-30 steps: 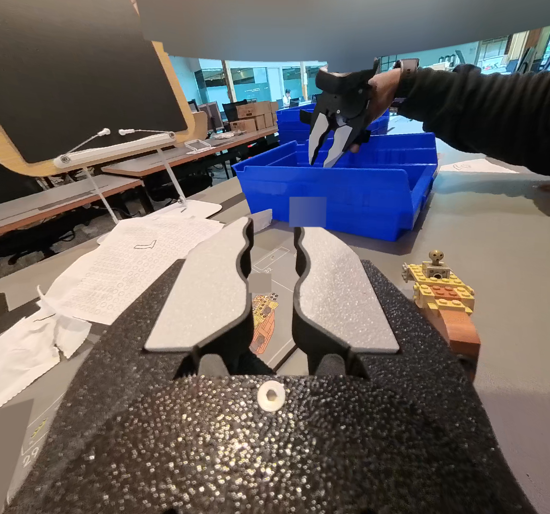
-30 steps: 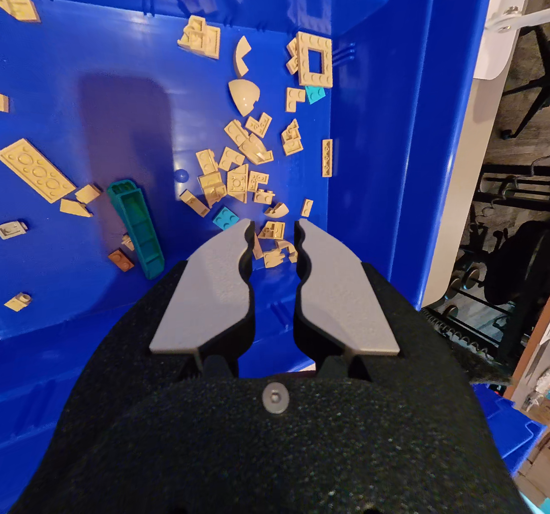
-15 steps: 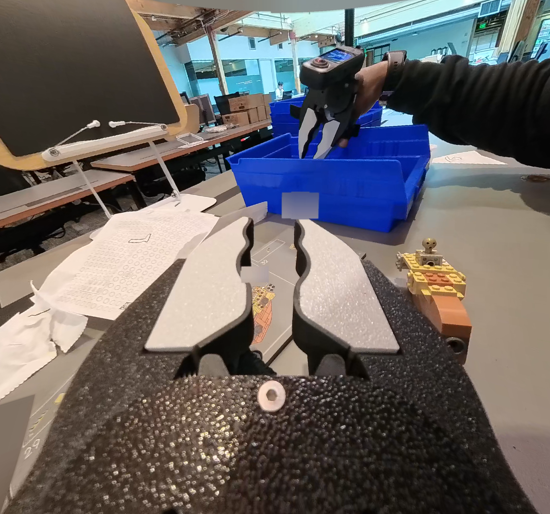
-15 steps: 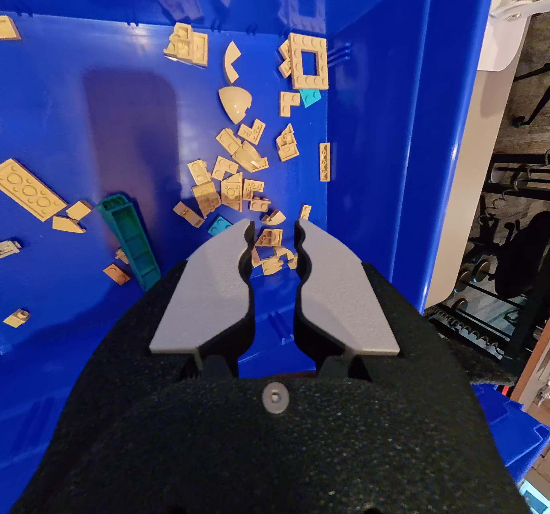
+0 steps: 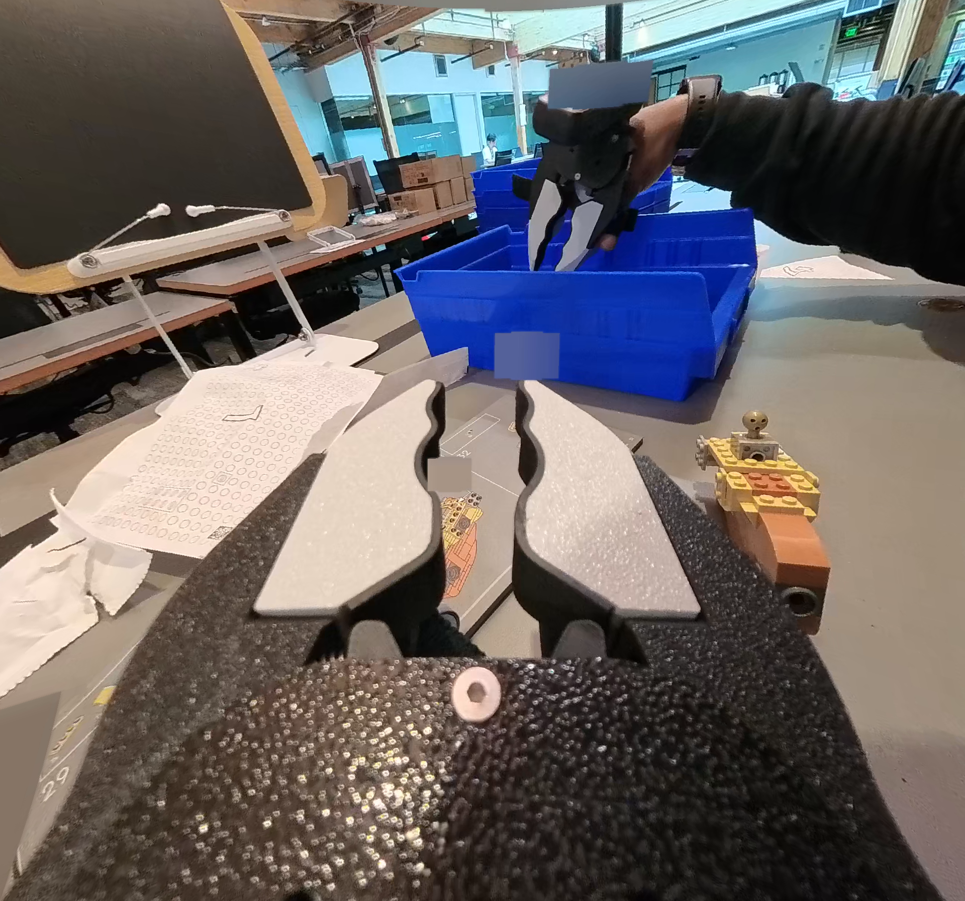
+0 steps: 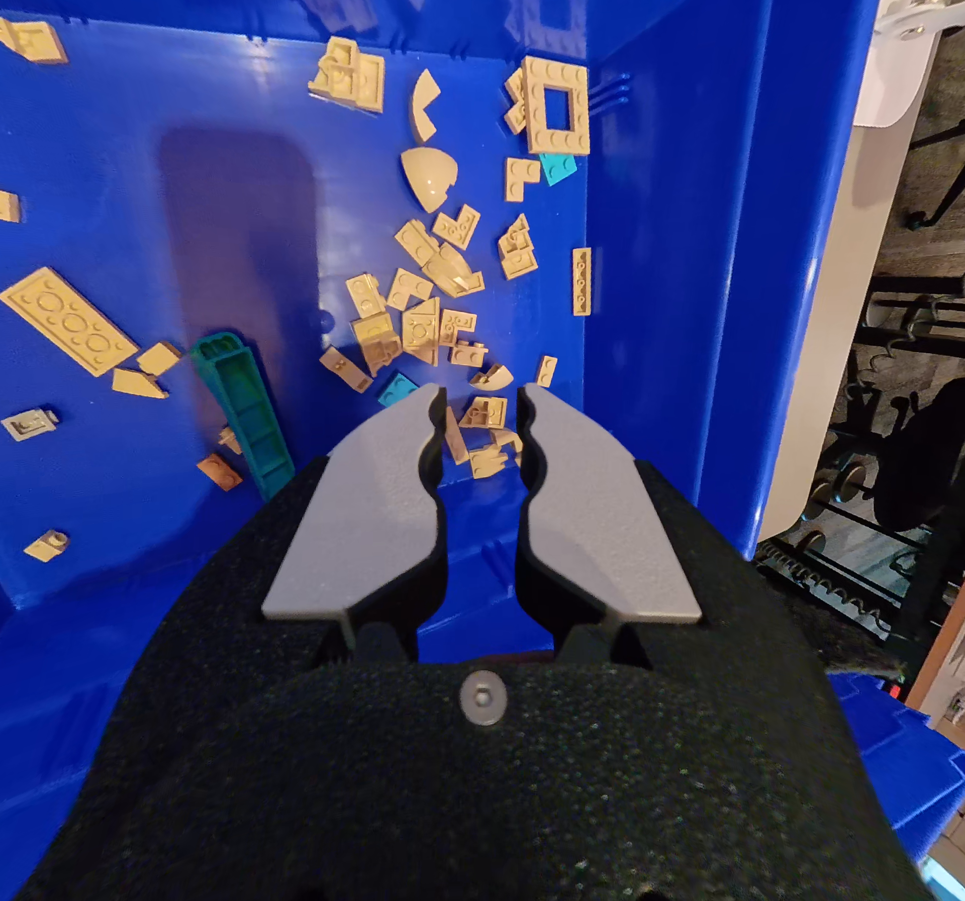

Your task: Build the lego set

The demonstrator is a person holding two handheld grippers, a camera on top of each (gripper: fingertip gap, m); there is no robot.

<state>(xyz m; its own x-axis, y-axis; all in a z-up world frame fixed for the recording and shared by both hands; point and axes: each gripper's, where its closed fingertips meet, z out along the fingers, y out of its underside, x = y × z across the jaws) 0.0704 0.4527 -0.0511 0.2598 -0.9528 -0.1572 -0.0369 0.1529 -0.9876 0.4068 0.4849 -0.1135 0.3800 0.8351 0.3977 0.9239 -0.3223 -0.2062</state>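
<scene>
Lying scattered, tan lego pieces (image 6: 418, 333), blue bin (image 6: 658, 249)

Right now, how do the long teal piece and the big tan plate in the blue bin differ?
The long teal piece is narrow with a curved end and shows ribbed hollows; the big tan plate is wider, flat and shows round marks. The teal piece lies nearer the right gripper; the tan plate sits farther left. Both rest loose on the blue bin floor, untouched.
</scene>
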